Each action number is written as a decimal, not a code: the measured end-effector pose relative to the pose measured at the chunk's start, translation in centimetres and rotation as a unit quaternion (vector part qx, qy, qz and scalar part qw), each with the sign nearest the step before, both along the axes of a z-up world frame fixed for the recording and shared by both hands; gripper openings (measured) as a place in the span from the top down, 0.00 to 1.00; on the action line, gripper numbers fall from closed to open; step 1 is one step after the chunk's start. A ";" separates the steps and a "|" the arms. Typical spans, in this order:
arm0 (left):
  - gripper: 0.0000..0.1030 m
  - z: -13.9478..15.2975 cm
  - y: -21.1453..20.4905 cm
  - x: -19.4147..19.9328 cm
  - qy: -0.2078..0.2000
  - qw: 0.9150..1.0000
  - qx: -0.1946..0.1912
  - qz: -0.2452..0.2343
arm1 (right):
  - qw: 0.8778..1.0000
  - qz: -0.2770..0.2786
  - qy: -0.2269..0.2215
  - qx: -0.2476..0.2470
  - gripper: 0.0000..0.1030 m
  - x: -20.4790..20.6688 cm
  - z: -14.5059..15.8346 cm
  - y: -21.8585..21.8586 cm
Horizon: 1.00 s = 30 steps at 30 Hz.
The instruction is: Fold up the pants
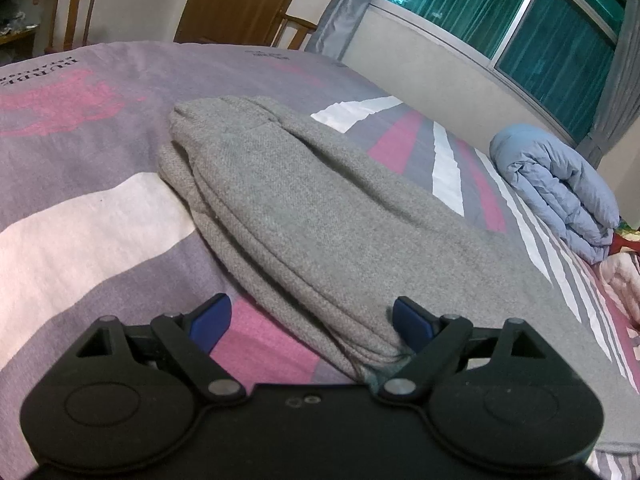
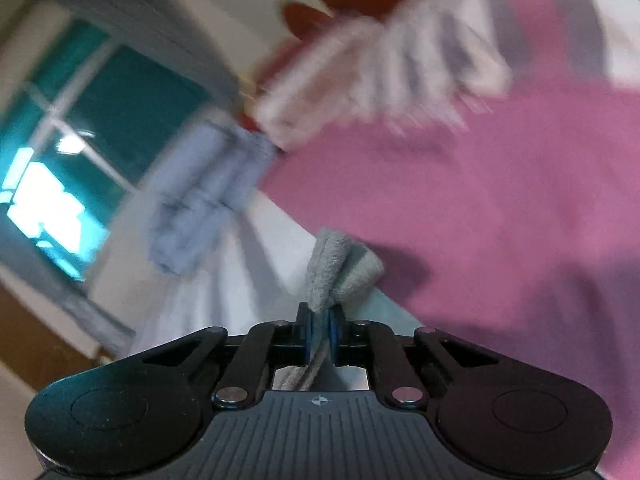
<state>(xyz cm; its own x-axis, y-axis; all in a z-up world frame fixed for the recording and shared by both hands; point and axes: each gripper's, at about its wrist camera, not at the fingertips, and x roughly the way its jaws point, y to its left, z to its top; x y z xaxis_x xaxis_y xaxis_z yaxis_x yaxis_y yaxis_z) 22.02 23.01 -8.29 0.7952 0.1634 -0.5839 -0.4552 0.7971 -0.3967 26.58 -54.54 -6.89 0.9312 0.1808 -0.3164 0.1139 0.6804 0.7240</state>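
Grey knit pants [image 1: 320, 216] lie folded in layers on the bed, running from the near right to the far middle in the left wrist view. My left gripper [image 1: 312, 324] is open, low over the bed, with its right blue pad [image 1: 412, 322] touching the near edge of the pants and its left pad [image 1: 212, 320] over the sheet. My right gripper [image 2: 320, 330] is shut on a bunched corner of the grey pants [image 2: 336, 268], held above the bed; that view is blurred by motion.
The bed sheet [image 1: 100, 216] is purple with pink and white stripes. A folded blue quilt [image 1: 560, 188] lies at the right by the window [image 1: 520, 12]; it also shows in the right wrist view [image 2: 200, 200]. A wooden chair [image 1: 76, 12] and door [image 1: 240, 0] stand beyond the bed.
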 end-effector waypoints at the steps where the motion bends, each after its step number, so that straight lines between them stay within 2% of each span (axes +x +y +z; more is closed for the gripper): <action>1: 0.21 0.0 0.0 0.0 0.000 1.000 -0.001 0.001 | 1.000 -0.001 -0.014 -0.007 0.92 -0.3 0.3 0.0; 2: 0.20 0.0 0.0 0.0 -0.001 1.000 -0.001 0.001 | 1.000 -0.006 -0.010 -0.012 0.92 -0.3 -0.1 0.1; 3: 0.20 0.0 0.0 0.1 0.000 1.000 -0.001 0.002 | 1.000 -0.011 0.013 -0.016 0.92 0.2 -1.2 0.1; 5: 0.19 0.0 -0.1 0.2 0.002 1.000 0.001 0.002 | 0.994 -0.019 0.101 -0.023 0.91 1.7 -4.3 0.2; 6: 0.19 0.0 -0.1 0.2 0.002 1.000 0.001 0.002 | 0.992 -0.019 0.123 0.010 0.91 2.1 -6.0 0.0; 7: 0.19 0.0 -0.1 0.2 0.001 1.000 0.000 0.001 | 0.993 -0.028 0.108 0.030 0.90 1.5 -6.1 -0.2; 8: 0.19 0.0 -0.1 0.2 0.000 1.000 -0.001 0.000 | 0.993 -0.033 0.105 0.033 0.83 0.8 -5.6 -0.1; 10: 0.19 0.0 0.0 0.1 -0.004 1.000 -0.005 -0.001 | 0.994 -0.065 0.090 0.000 0.75 -1.3 -4.0 0.8; 12: 0.19 0.2 0.1 -0.3 -0.016 1.000 -0.011 0.003 | 0.995 -0.082 0.063 -0.016 0.75 -3.6 -2.9 2.0; 16: 0.23 1.2 1.3 -3.0 -0.076 0.996 -0.030 0.035 | 0.997 -0.062 0.038 -0.028 0.75 -6.6 -2.0 5.5; 17: 0.25 1.5 1.9 -3.5 -0.088 0.995 -0.029 0.039 | 0.997 -0.055 0.036 -0.036 0.75 -7.1 -1.9 6.5; 19: 0.38 2.1 3.3 -4.0 -0.094 0.995 -0.017 0.043 | 0.997 -0.041 0.029 -0.056 0.75 -7.6 -1.4 8.4; 22: 0.47 2.4 5.8 -3.6 -0.098 0.994 -0.028 0.035 | 0.994 -0.059 0.016 -0.095 0.74 -7.9 -0.6 9.9; 24: 0.51 2.4 7.1 -3.0 -0.098 0.994 -0.035 0.027 | 0.994 -0.037 0.019 -0.104 0.74 -7.8 -0.5 10.8; 26: 0.57 2.4 8.2 -2.5 -0.104 0.994 -0.043 0.018 | 0.992 -0.039 0.023 -0.121 0.72 -7.2 -0.3 11.4; 27: 0.58 2.4 8.6 -2.1 -0.107 0.993 -0.047 0.014 | 0.991 -0.037 0.027 -0.126 0.69 -7.2 -0.3 11.7; 29: 0.58 2.1 9.3 -1.0 -0.099 0.993 -0.058 0.005 | 0.989 -0.046 0.034 -0.139 0.42 -6.7 -0.1 11.8; 30: 0.59 1.9 9.8 -0.5 -0.092 0.994 -0.065 0.005 | 0.987 -0.049 0.032 -0.148 0.40 -6.8 0.0 12.2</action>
